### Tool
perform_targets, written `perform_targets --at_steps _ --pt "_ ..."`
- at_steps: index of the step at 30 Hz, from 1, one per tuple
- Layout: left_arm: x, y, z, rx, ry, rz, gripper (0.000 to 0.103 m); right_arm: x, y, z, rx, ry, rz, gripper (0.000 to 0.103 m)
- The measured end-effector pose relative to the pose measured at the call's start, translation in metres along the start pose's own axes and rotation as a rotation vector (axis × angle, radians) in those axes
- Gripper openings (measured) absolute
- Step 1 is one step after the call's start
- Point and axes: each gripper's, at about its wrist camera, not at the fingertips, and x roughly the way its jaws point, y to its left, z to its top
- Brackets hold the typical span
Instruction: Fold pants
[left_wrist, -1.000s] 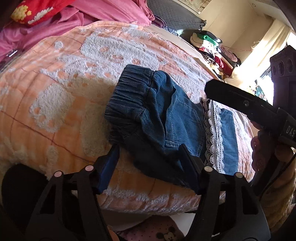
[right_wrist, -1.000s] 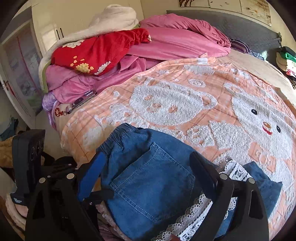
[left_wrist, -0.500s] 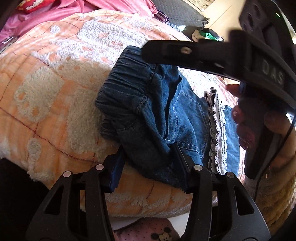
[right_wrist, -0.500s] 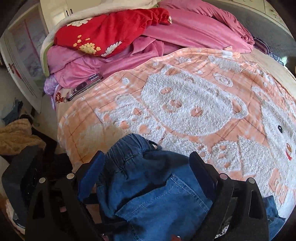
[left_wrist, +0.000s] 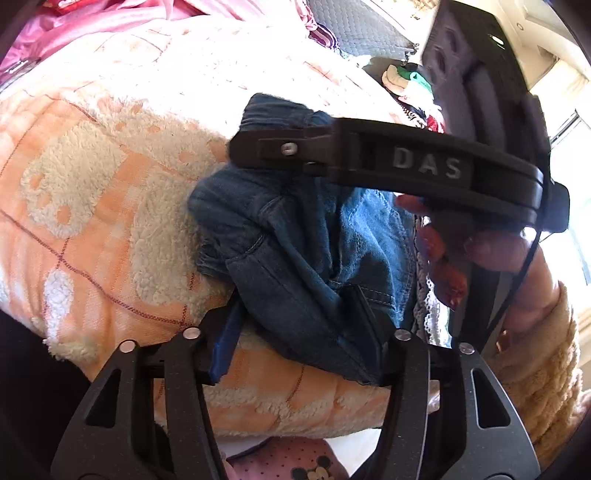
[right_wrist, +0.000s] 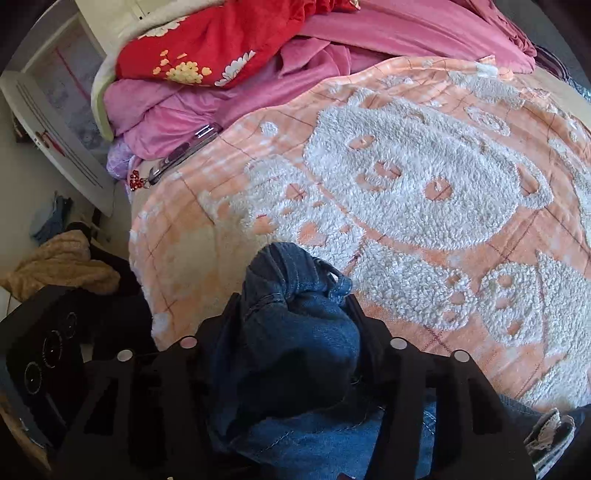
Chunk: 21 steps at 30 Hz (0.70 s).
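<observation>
The blue denim pants (left_wrist: 306, 236) lie bunched near the edge of an orange and white fleece blanket (left_wrist: 92, 177). A white lace trim (left_wrist: 428, 306) shows at their right. My left gripper (left_wrist: 295, 325) has the near fold of denim filling the gap between its pads, and its jaws are easing open. In the right wrist view my right gripper (right_wrist: 291, 310) is closing on the gathered waistband of the pants (right_wrist: 295, 280), with cloth pressed between both fingers. One black finger (left_wrist: 280, 147) of the right gripper crosses above the pants, held by a person's hand (left_wrist: 495, 251).
The blanket (right_wrist: 406, 184) spreads wide beyond the pants. Pink bedding (right_wrist: 369, 33) and a red floral cover (right_wrist: 221, 48) are piled at the back. A phone (right_wrist: 192, 147) with a red charm lies at the blanket's left edge. Clothes lie on the floor (right_wrist: 59, 266).
The right gripper came down over the waistband and went from wide open to closed on the denim. The pants bunched up more. The left gripper stayed at the near fold.
</observation>
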Motion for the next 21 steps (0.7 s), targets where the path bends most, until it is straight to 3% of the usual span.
perform_targets --at_steps 2,6,10,15,18,21 --pt "-0.003 0.0 0.001 -0.01 -0.01 -0.016 0.055 -0.014 -0.002 -0.004 0.016 -0.04 0.029 0.044" --pt "-0.01 -0.004 0.001 0.0 -0.044 -0.009 0.066 -0.045 -0.012 -0.013 0.06 -0.113 0.115 0.042" --pt "-0.011 -0.007 0.004 -0.011 -0.045 -0.027 0.066 -0.073 -0.019 -0.024 0.09 -0.172 0.166 0.042" --pt "-0.01 -0.023 0.009 0.017 -0.028 -0.068 0.066 -0.104 -0.028 -0.038 0.116 -0.231 0.168 0.042" --pt "-0.009 -0.038 0.014 0.05 -0.022 -0.076 0.053 -0.119 -0.033 -0.049 0.126 -0.259 0.155 0.042" --pt "-0.007 -0.056 0.016 0.078 -0.016 -0.098 0.051 -0.134 -0.04 -0.06 0.14 -0.291 0.143 0.042"
